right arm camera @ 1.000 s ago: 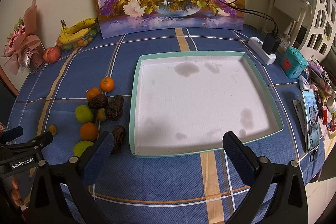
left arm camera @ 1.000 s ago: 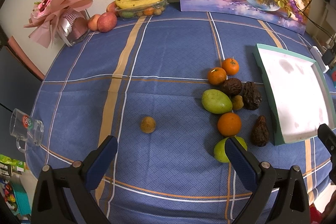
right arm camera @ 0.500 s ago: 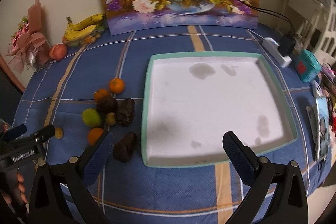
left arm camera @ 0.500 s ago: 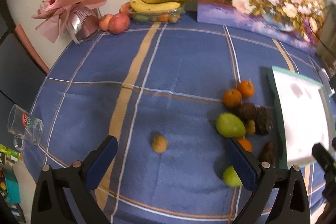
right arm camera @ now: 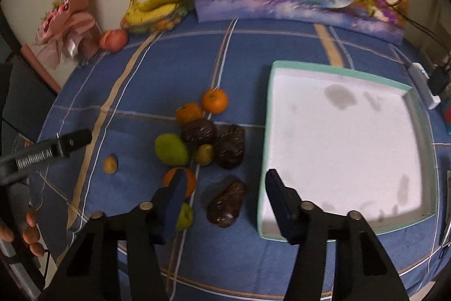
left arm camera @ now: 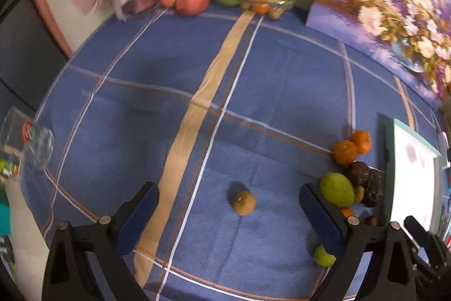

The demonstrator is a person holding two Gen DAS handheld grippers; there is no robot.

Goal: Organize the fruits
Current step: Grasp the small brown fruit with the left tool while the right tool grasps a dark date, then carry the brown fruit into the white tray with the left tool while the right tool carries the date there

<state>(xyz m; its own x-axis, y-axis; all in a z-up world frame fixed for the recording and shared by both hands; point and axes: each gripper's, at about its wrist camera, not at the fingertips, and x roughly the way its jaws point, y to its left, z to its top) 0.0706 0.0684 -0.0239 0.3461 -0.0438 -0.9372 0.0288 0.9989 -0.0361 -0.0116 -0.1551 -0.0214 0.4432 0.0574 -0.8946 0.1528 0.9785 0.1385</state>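
Step in hand, as I read it: approach for first picks. Tray (right arm camera: 420, 114) holds no fruit yet.

Where things lie: fruit cluster sits mid-tabletop, just off tray's left rim. Two tangerines (right arm camera: 214, 101) at the far end, green mango (right arm camera: 170, 149) beside the dark wrinkled fruits (right arm camera: 229, 145), an orange (right arm camera: 190, 182) and a small green fruit (right arm camera: 184, 216) toward the near edge. Lone small brown fruit (left arm camera: 244, 202) lies apart, further toward the tabletop's left edge.

Left gripper (left arm camera: 228, 213): jaws near full width, just starting to close, nothing between the pads; the brown fruit sits ahead, centred in the gap. You're pitched steeply down at the cloth.

Right gripper (right arm camera: 225, 199): jaws closing, about half width, nothing clamped. A dark wrinkled avocado-shaped fruit (right arm camera: 225, 205) lies on the cloth in the gap, near tray's near-left corner. Also pitched steeply down.

Next move calls for: drop each gripper straight down to straddle its fruit before pinching. Right side is crowded, so watch the left finger (right arm camera: 174, 202) against orange and green fruit. Then lift and carry into tray.
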